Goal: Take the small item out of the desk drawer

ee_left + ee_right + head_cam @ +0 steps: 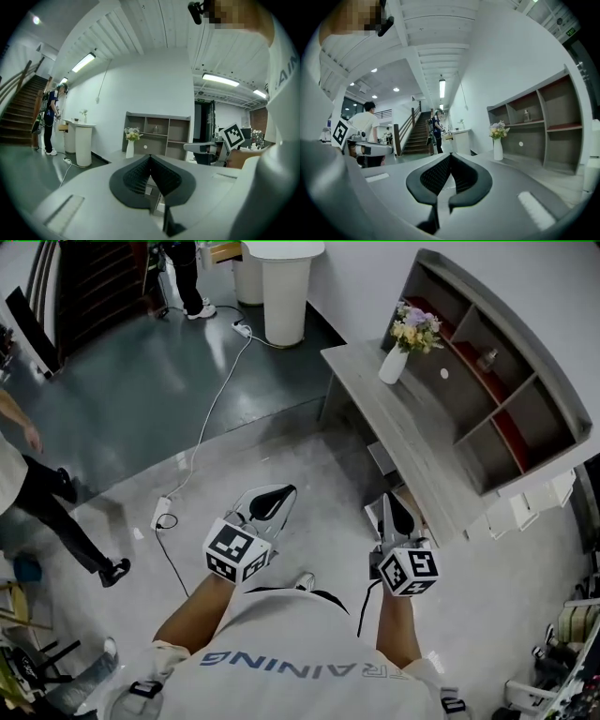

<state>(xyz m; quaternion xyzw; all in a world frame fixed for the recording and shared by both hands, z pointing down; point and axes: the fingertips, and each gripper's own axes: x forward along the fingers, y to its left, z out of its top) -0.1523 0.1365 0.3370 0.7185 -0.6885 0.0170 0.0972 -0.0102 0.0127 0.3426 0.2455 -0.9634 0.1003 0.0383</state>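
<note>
Short of the desk (412, 418), you hold left gripper (277, 498) and right gripper (392, 507) clenched on nothing; you're only approaching, item unseen, so next find the drawer under the desk

Item: one white shirt (300, 657), short sleeves, grey block lettering across the chest. Black buckles (142, 689) on straps at both shoulders.
Item: left gripper (281, 496), pale grey shell, black ribbed fingers (136, 176), marker cube (236, 552) printed with black-and-white squares.
Item: right gripper (392, 507), same grey shell and black fingers, second cube (410, 570) of like print; thin black cable (364, 610) attached.
</note>
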